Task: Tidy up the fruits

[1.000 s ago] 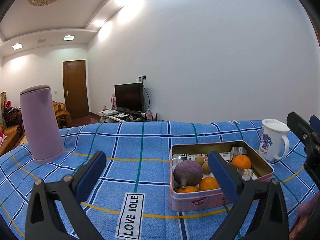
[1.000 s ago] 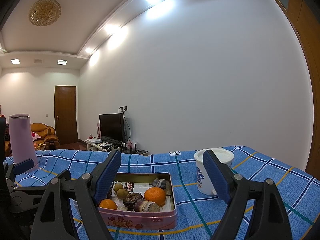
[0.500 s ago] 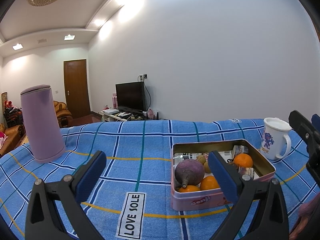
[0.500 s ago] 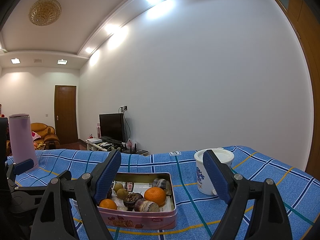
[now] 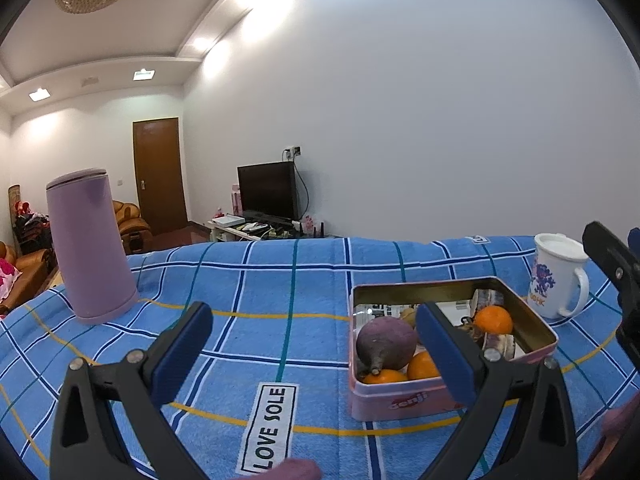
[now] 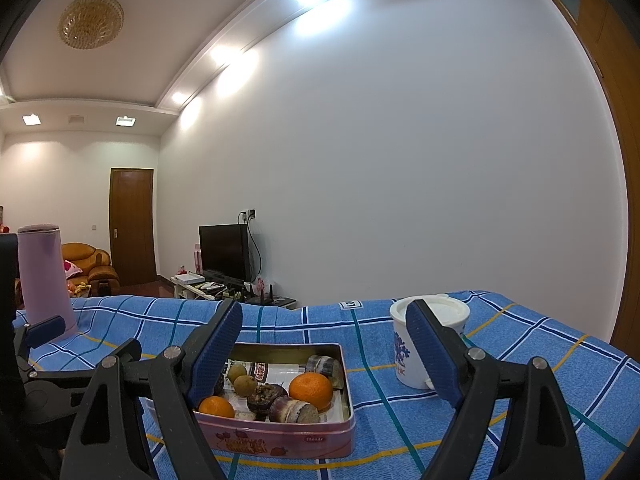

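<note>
A pink tin box (image 5: 400, 400) (image 6: 280, 440) sits on the blue checked cloth. It holds a large purple round fruit (image 5: 386, 342), several oranges (image 5: 494, 319) (image 6: 311, 391), small brown-green fruits (image 6: 245, 385) and cut brown pieces (image 6: 294, 409). My left gripper (image 5: 312, 346) is open and empty, above the cloth to the left of the tin. My right gripper (image 6: 324, 350) is open and empty, just in front of the tin. Its finger also shows in the left wrist view (image 5: 608, 252).
A tall purple tumbler (image 5: 90, 244) (image 6: 44, 280) stands at the far left. A white lidded mug (image 5: 558, 276) (image 6: 424, 340) stands to the right of the tin. A "LOVE SOLE" label (image 5: 272, 428) lies on the cloth. A TV and a door are in the room behind.
The left wrist view has shifted slightly, so the tin and tumbler sit a little to the right. Both grippers stay open; the right view is unchanged.
</note>
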The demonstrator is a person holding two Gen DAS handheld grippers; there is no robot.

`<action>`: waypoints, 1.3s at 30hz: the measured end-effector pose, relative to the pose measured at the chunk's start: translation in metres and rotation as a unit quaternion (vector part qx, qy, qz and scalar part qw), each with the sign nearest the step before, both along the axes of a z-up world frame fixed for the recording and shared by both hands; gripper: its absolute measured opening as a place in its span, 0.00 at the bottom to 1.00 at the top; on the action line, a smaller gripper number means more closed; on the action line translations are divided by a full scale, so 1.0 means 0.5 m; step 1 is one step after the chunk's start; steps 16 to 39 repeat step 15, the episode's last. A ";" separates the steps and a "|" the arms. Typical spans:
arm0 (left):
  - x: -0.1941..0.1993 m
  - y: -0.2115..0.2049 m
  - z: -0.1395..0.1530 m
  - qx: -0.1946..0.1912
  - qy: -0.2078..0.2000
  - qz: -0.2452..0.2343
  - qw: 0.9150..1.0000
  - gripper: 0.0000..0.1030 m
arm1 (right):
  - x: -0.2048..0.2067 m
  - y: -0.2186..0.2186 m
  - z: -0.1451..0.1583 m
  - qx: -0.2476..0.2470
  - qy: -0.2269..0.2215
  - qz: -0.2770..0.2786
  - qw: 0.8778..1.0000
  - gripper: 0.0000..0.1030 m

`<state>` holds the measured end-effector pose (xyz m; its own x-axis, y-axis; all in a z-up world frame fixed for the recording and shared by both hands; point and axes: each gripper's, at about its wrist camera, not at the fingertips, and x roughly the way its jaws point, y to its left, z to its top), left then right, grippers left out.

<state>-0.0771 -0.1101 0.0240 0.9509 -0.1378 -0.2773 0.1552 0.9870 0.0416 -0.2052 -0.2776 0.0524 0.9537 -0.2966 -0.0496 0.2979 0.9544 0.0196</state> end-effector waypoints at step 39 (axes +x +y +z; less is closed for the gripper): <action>0.004 -0.002 0.002 -0.005 0.005 -0.009 1.000 1.00 | 0.000 -0.003 -0.001 0.000 0.004 0.001 1.000 0.83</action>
